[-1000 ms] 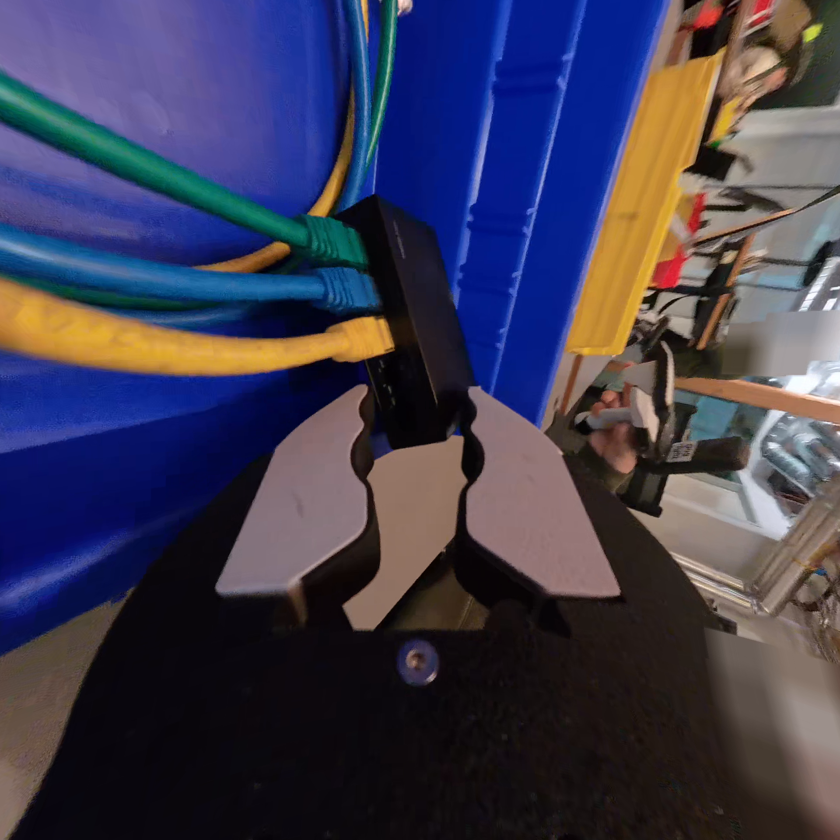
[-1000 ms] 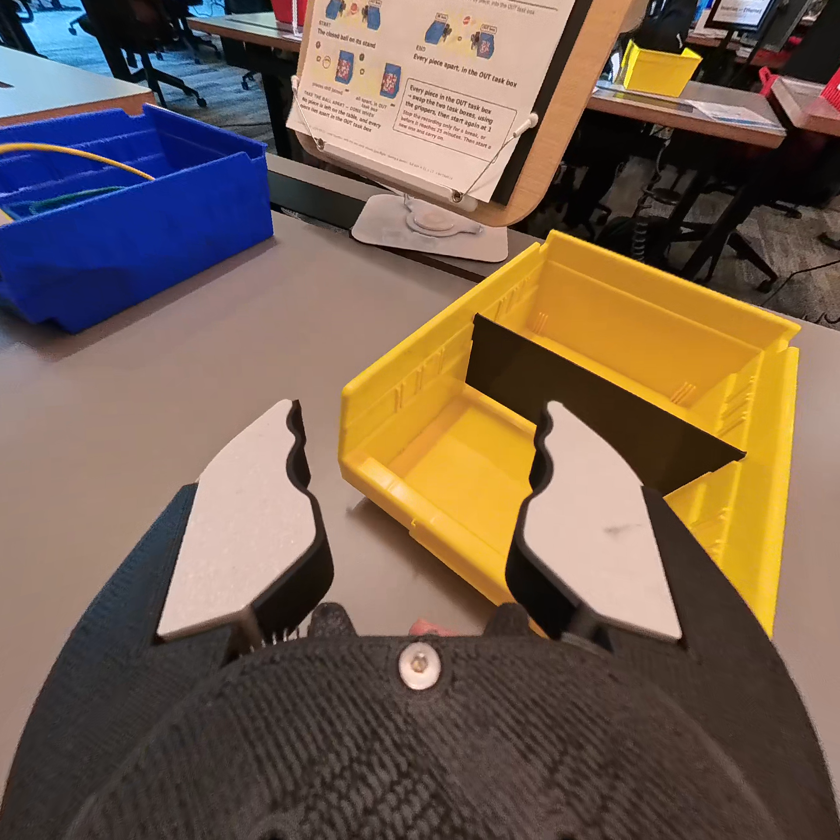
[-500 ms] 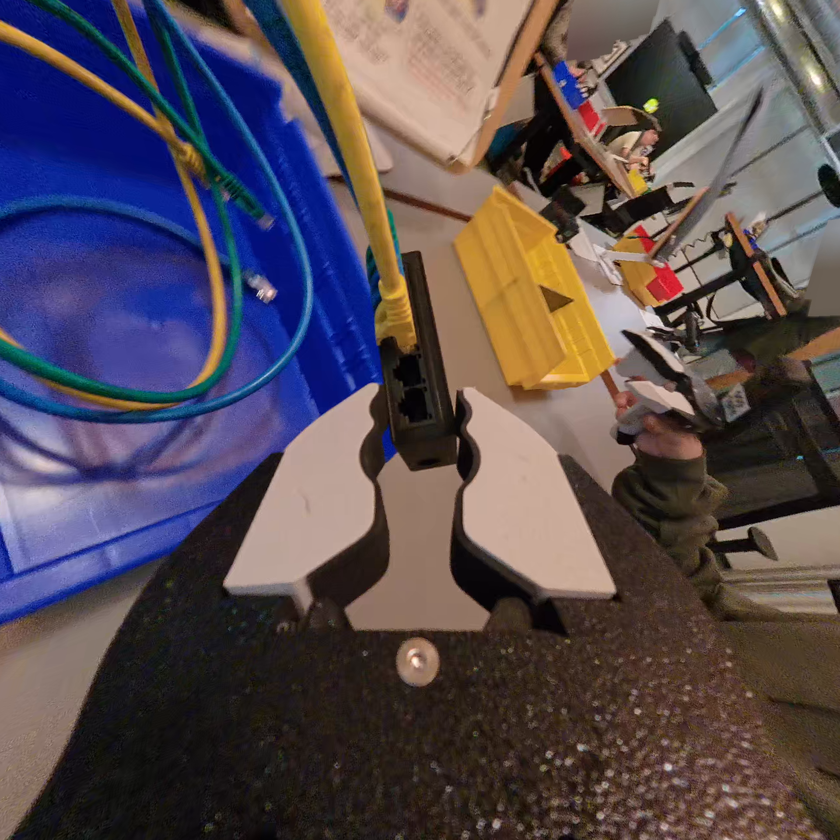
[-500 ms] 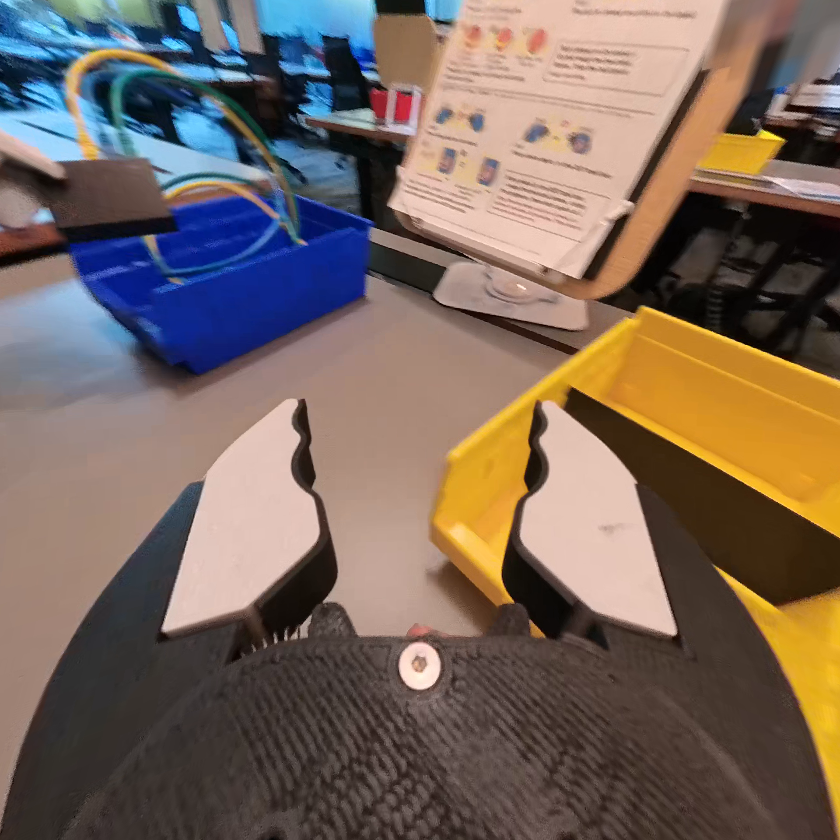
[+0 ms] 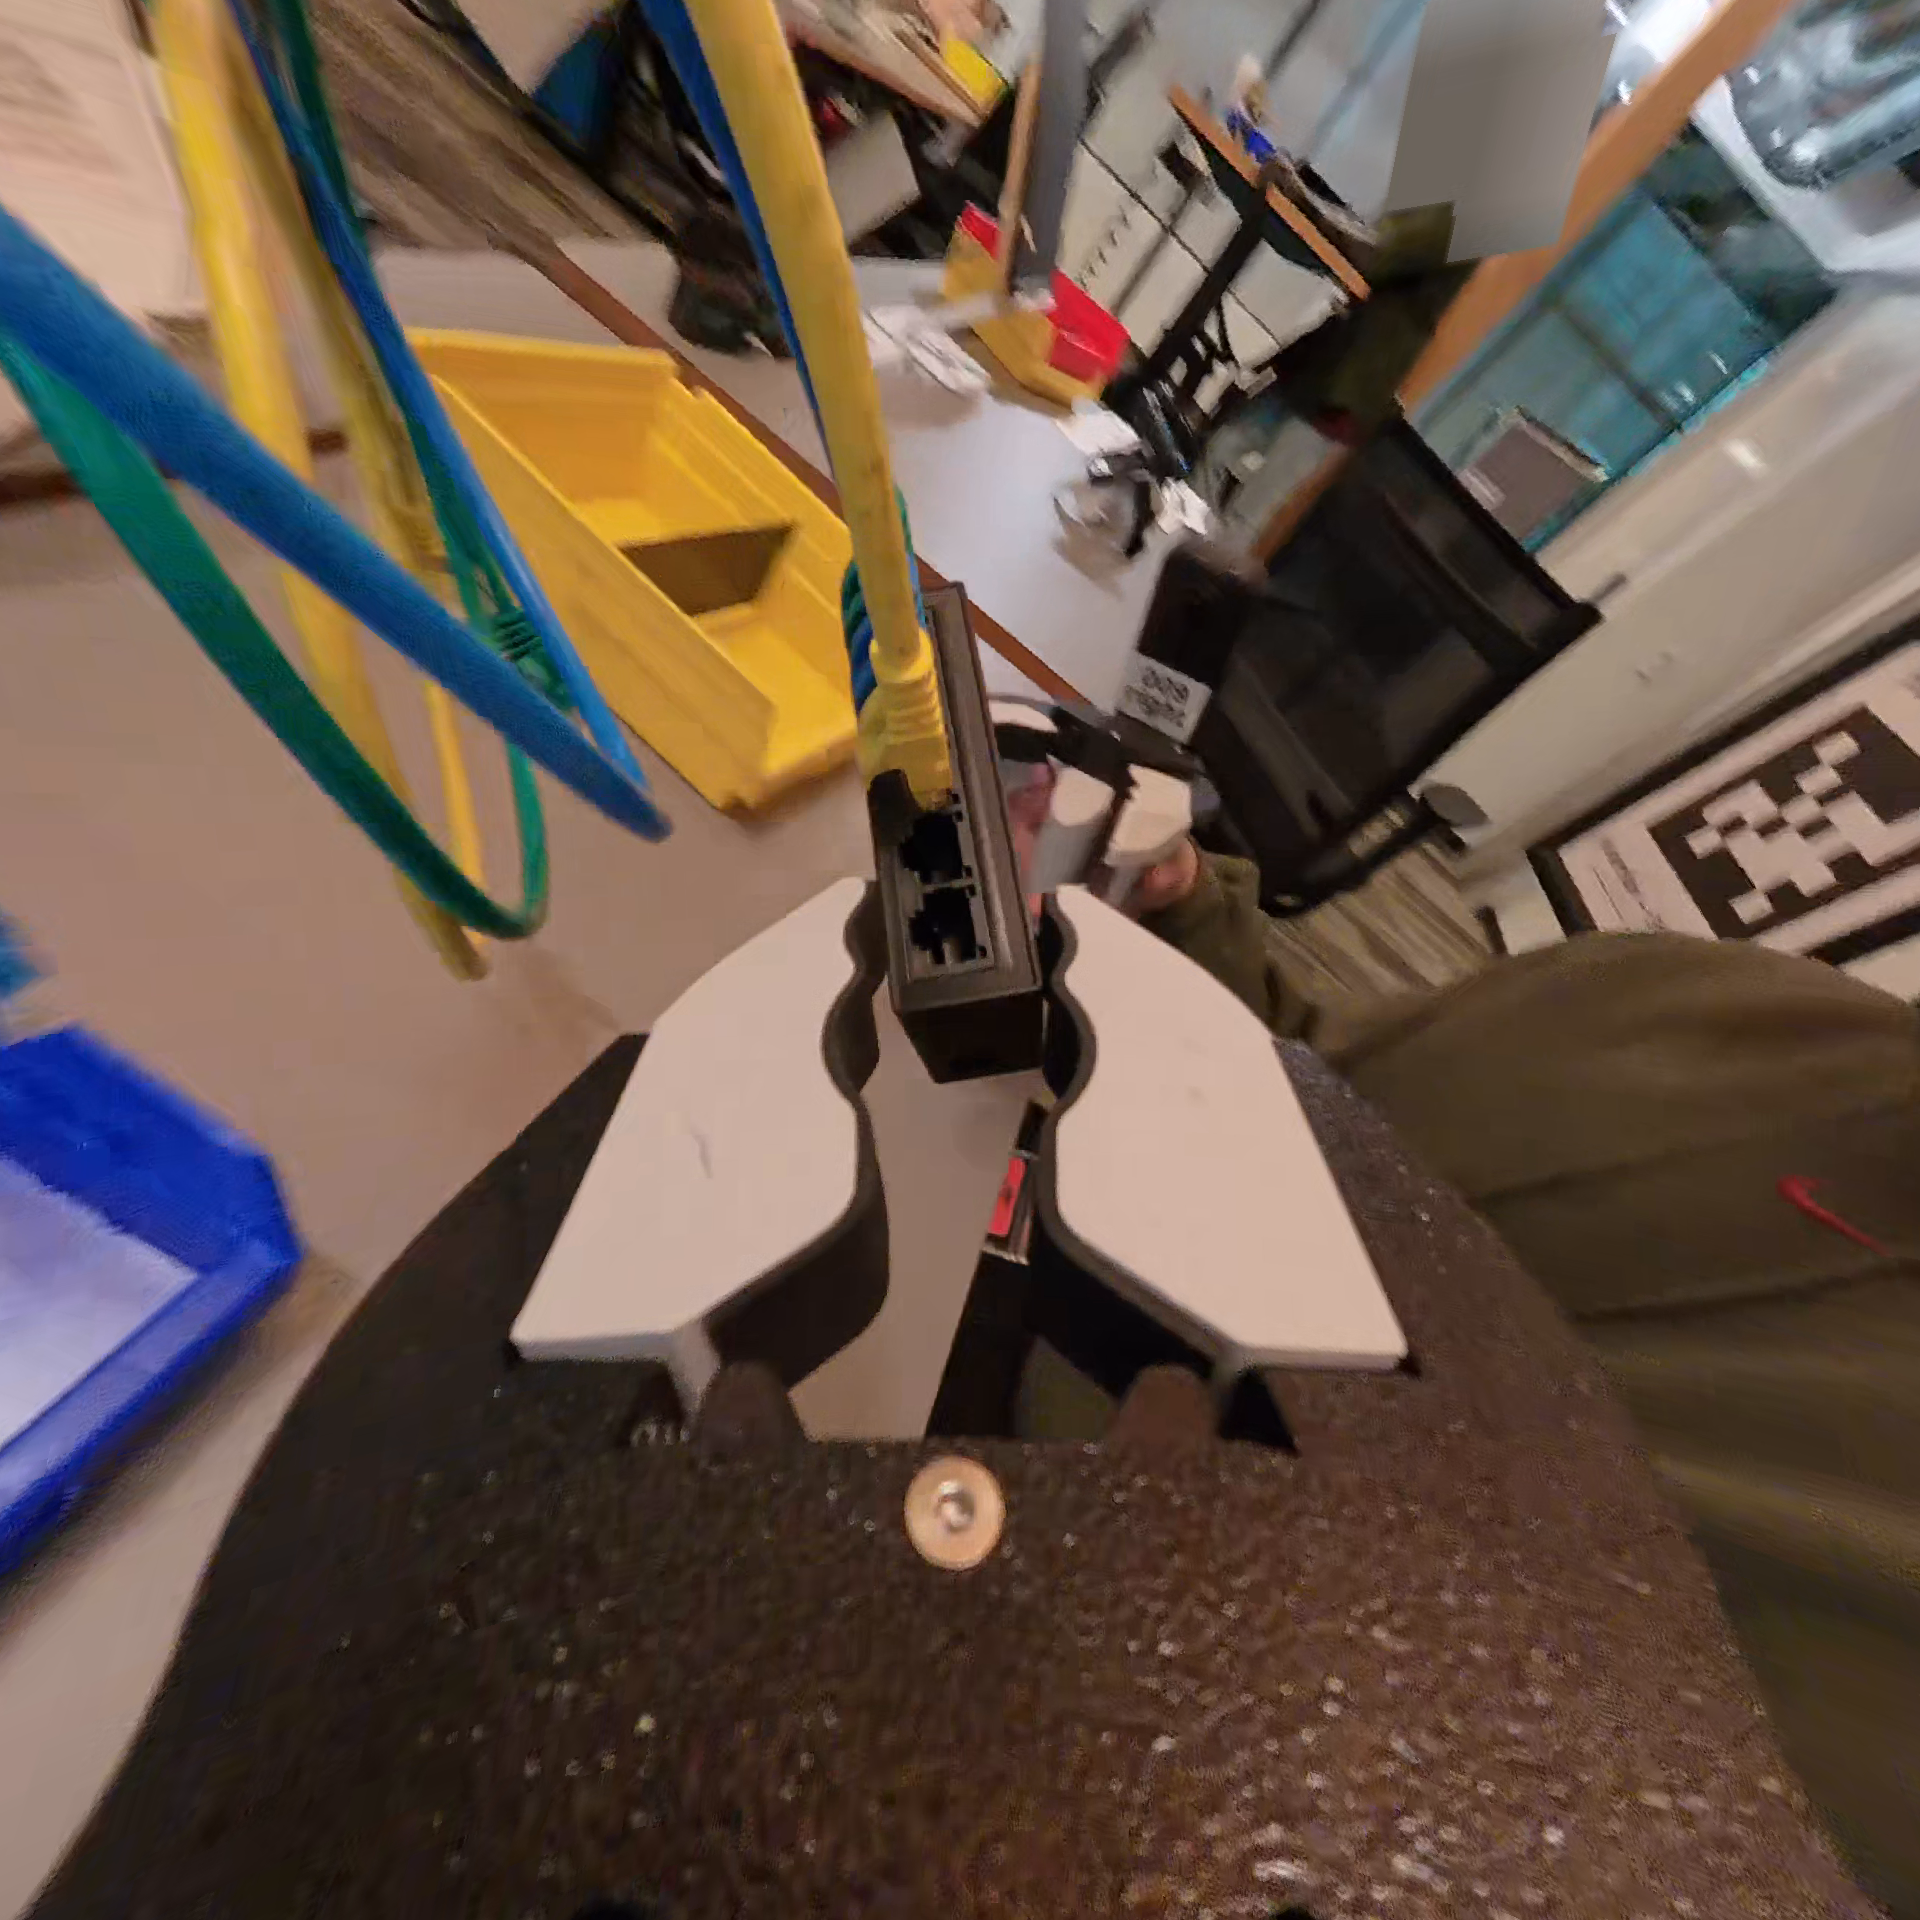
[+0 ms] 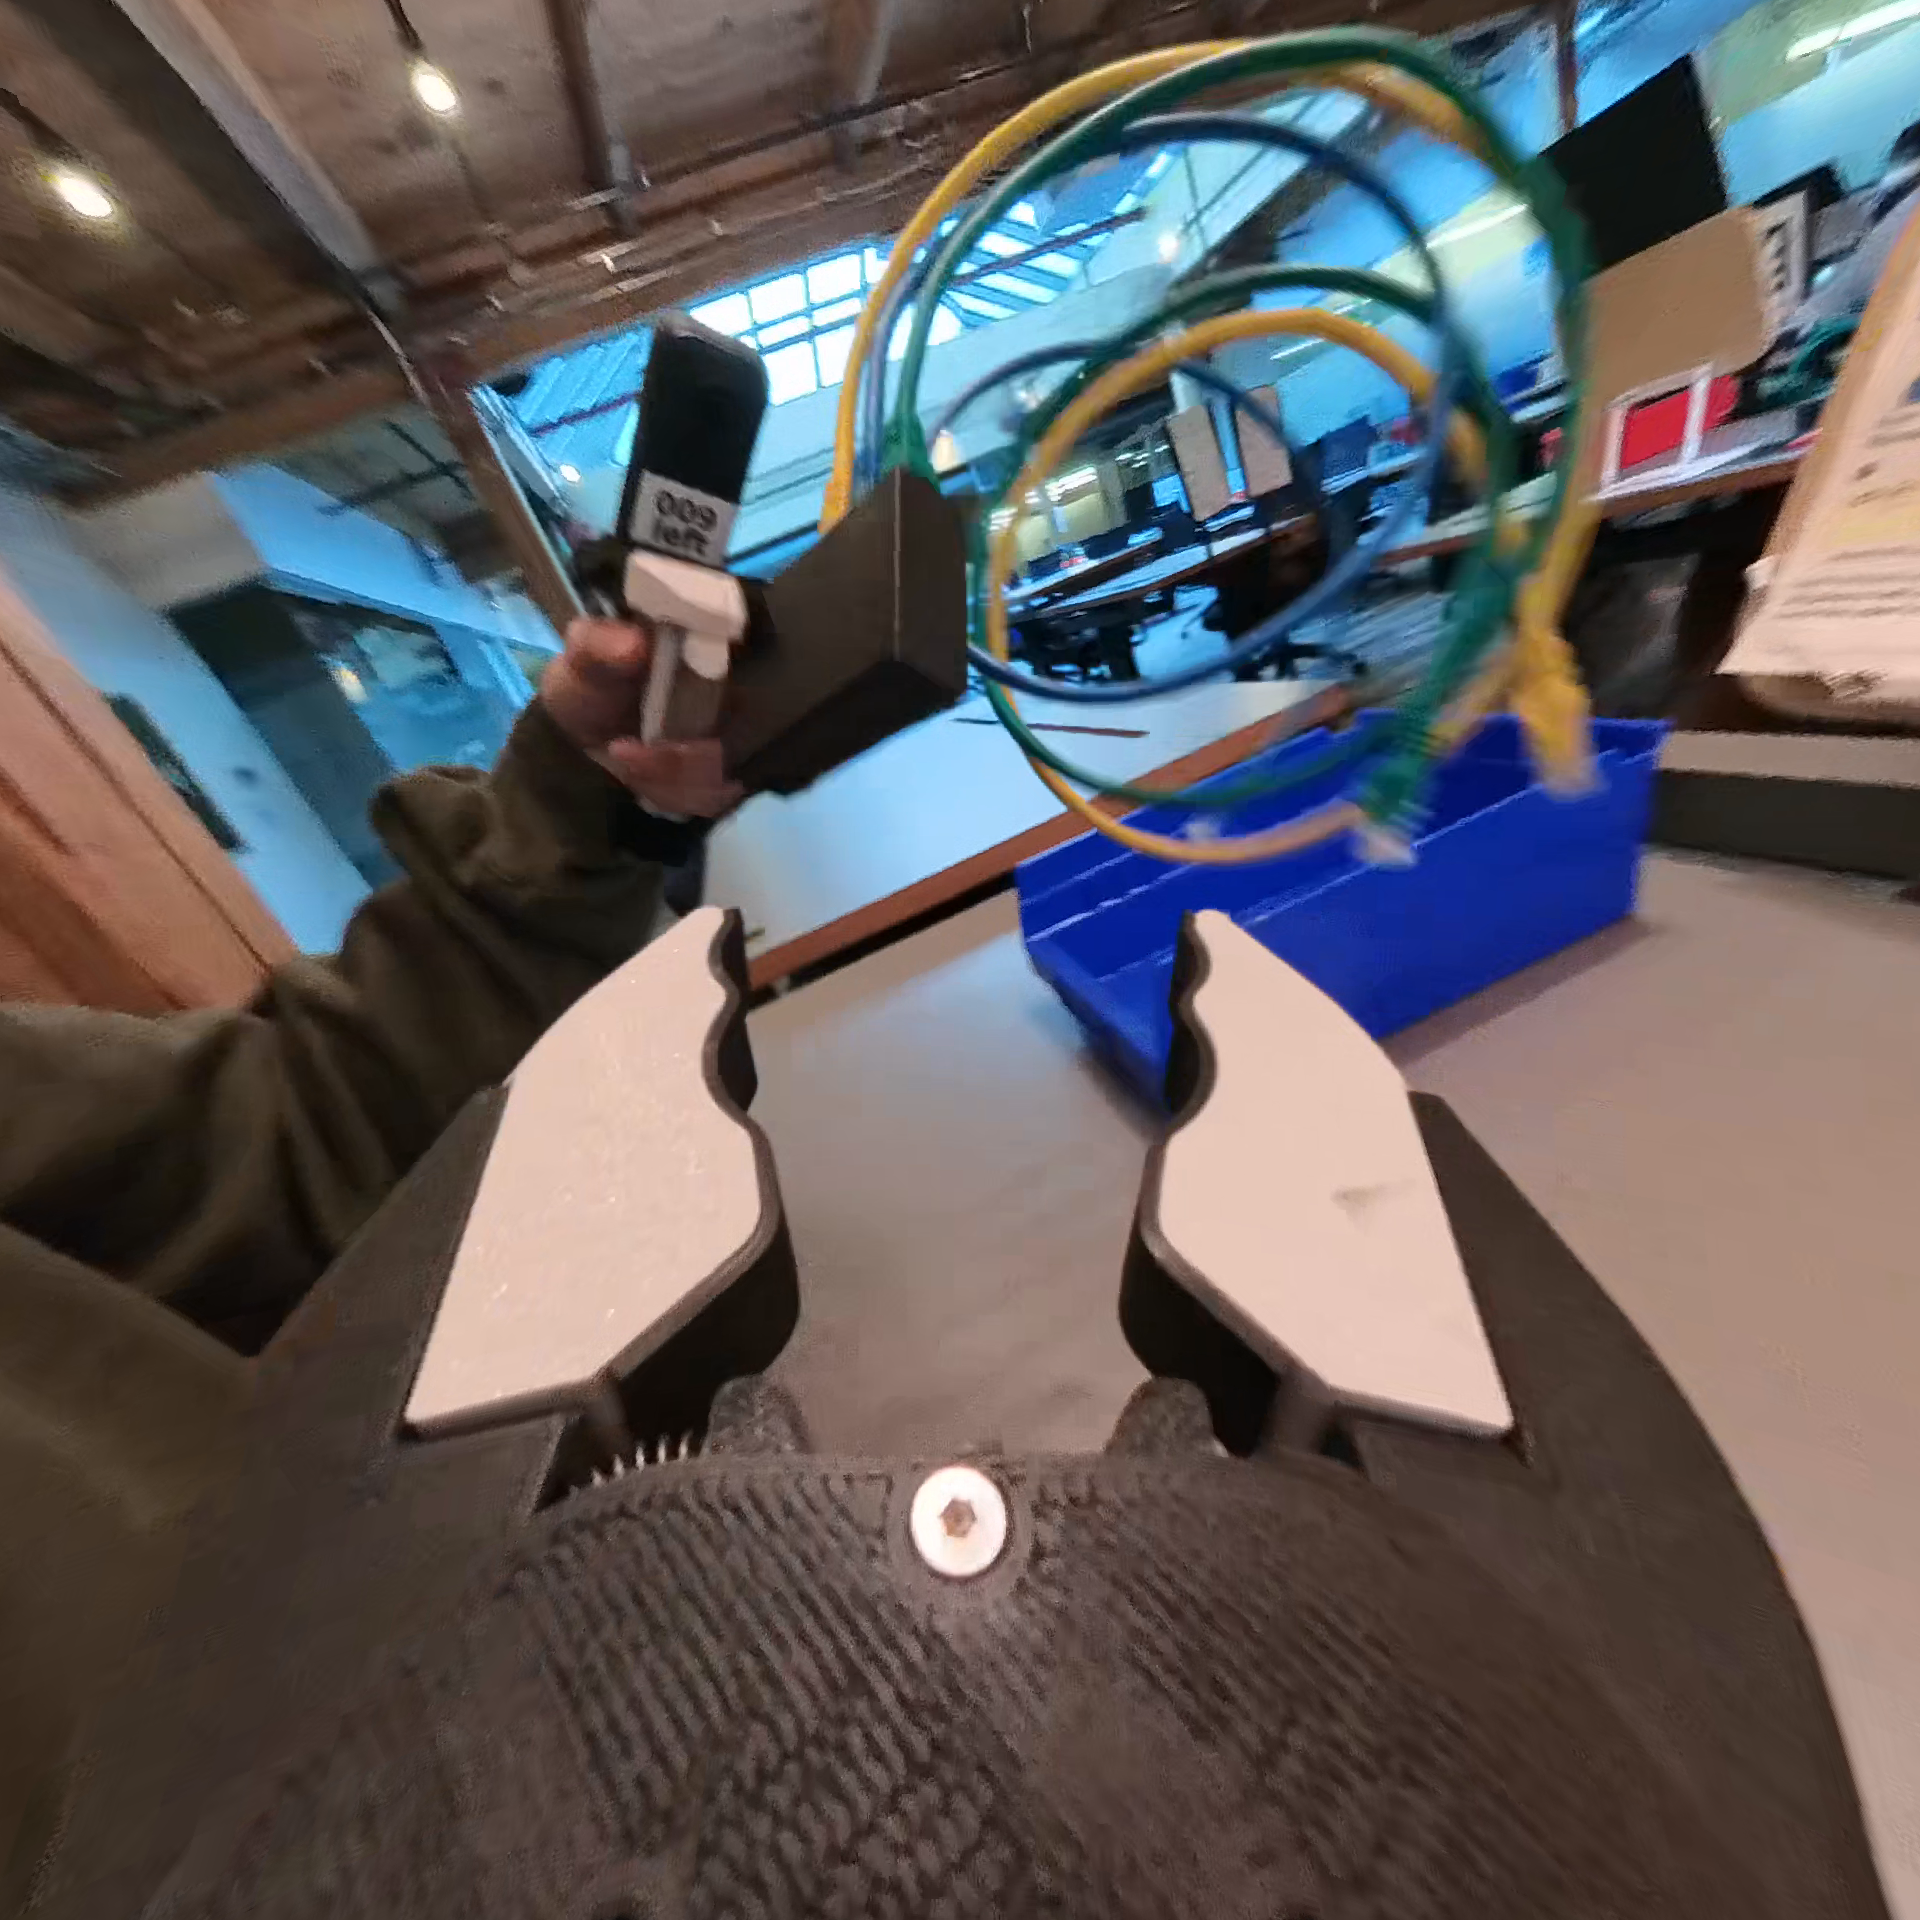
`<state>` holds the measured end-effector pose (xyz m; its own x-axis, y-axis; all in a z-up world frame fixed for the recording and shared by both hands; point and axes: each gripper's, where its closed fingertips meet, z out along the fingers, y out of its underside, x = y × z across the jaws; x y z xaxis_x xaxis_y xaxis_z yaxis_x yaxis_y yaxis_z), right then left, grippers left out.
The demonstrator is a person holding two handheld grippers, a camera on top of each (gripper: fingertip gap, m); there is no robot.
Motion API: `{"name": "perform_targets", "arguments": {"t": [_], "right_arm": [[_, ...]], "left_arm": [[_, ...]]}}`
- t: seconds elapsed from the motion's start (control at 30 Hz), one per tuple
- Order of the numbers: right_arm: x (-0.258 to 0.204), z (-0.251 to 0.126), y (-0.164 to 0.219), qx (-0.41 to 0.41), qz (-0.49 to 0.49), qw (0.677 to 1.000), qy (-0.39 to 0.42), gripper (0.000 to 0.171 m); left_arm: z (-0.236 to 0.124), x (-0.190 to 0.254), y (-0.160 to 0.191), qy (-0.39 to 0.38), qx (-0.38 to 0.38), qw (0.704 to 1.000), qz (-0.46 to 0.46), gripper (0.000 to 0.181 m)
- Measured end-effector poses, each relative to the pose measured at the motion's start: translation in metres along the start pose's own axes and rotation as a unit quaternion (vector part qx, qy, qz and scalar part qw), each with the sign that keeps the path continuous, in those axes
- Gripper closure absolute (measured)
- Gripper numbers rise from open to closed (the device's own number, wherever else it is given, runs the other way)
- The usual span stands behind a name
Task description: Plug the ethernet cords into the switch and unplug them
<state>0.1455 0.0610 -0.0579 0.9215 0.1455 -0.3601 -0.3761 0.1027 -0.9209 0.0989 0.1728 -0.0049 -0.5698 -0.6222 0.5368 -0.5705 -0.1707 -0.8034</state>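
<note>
My left gripper (image 5: 956, 925) is shut on the near end of a black ethernet switch (image 5: 961, 862) and holds it in the air. A yellow cord (image 5: 831, 312), a blue cord (image 5: 312, 540) and a green cord (image 5: 270, 707) are plugged into its far ports; the two nearest ports are empty. The cords loop above, their free ends hanging. In the right wrist view the switch (image 6: 852, 613) sits up left in the left gripper (image 6: 686, 613), cords (image 6: 1247, 436) looping to its right. My right gripper (image 6: 961, 966) is open and empty, low over the grey table (image 6: 935, 1122).
A blue bin (image 6: 1351, 935) stands on the table below the hanging cord ends; its corner shows in the left wrist view (image 5: 125, 1226). A yellow bin (image 5: 644, 582) with a black divider lies beyond the switch. A paper sheet on a stand (image 6: 1860, 499) is at the far right.
The left gripper has lifted the switch and its cords up out of the blue bin and swung it towards the right gripper. The right gripper has turned left to face it, still open.
</note>
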Motion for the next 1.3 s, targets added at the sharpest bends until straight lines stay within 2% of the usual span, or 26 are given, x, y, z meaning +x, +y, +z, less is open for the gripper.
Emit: {"name": "perform_targets", "arguments": {"t": [0.1, 0.17, 0.27, 0.3, 0.33, 0.37, 0.47, 0.5, 0.6, 0.67, 0.7, 0.77, 0.9, 1.0, 1.1, 1.17, 1.3], "right_arm": [[-0.007, 0.008, 0.005, 0.010, 0.043, 0.999, -0.023, 0.096], [-0.013, 0.013, 0.014, -0.003, 0.055, 0.997, -0.047, 0.095], [-0.011, 0.018, 0.032, -0.043, 0.059, 0.996, -0.055, 0.104], [-0.012, 0.019, 0.036, -0.049, 0.060, 0.995, -0.068, 0.122], [-0.013, 0.018, 0.043, -0.060, 0.063, 0.993, -0.082, 0.153], [-0.014, 0.018, 0.050, -0.072, 0.068, 0.990, -0.096, 0.160], [-0.003, 0.022, 0.055, -0.058, 0.118, 0.987, -0.094, 0.156], [0.001, 0.024, 0.054, -0.040, 0.132, 0.986, -0.091, 0.160], [0.010, 0.028, 0.049, 0.023, 0.220, 0.971, -0.091, 0.160], [0.018, 0.027, 0.049, 0.049, 0.263, 0.960, -0.079, 0.160], [0.024, 0.024, 0.047, 0.064, 0.282, 0.955, -0.072, 0.160], [0.034, 0.018, 0.042, 0.088, 0.318, 0.942, -0.065, 0.160], [0.051, 0.008, 0.038, 0.105, 0.367, 0.923, -0.051, 0.160], [0.056, 0.008, 0.045, 0.090, 0.368, 0.925, -0.032, 0.160], [0.053, 0.011, 0.051, 0.066, 0.370, 0.926, -0.032, 0.160], [0.049, 0.014, 0.054, 0.056, 0.367, 0.928, -0.035, 0.160], [0.044, 0.019, 0.058, 0.057, 0.385, 0.920, -0.047, 0.161]], "left_arm": [[0.030, 0.008, 0.027, 0.031, -0.051, 0.998, 0.004, 0.154], [0.048, 0.008, 0.047, 0.042, -0.085, 0.995, 0.007, 0.154], [0.070, 0.005, 0.072, 0.050, -0.129, 0.990, 0.017, 0.155], [0.076, 0.004, 0.077, 0.053, -0.137, 0.989, 0.018, 0.155], [0.080, 0.004, 0.080, 0.057, -0.141, 0.988, 0.020, 0.154], [0.083, 0.003, 0.079, 0.059, -0.137, 0.989, 0.022, 0.155], [0.087, -0.007, 0.075, 0.042, -0.128, 0.991, 0.019, 0.155], [0.089, -0.011, 0.072, 0.037, -0.114, 0.993, 0.011, 0.155], [0.095, -0.020, 0.052, 0.032, -0.032, 0.999, 0.003, 0.154], [0.097, -0.031, 0.042, -0.019, 0.017, 0.999, 0.041, 0.152], [0.095, -0.035, 0.038, -0.053, 0.042, 0.994, 0.080, 0.142], [0.088, -0.037, 0.035, -0.123, 0.076, 0.974, 0.175, 0.112], [0.092, -0.037, 0.068, -0.205, 0.039, 0.913, 0.350, 0.086], [0.101, -0.049, 0.088, -0.256, 0.006, 0.868, 0.426, 0.078], [0.101, -0.054, 0.085, -0.299, 0.012, 0.816, 0.494, 0.077], [0.103, -0.056, 0.081, -0.302, 0.021, 0.807, 0.507, 0.074], [0.109, -0.062, 0.078, -0.301, 0.029, 0.807, 0.508, 0.069]]}}
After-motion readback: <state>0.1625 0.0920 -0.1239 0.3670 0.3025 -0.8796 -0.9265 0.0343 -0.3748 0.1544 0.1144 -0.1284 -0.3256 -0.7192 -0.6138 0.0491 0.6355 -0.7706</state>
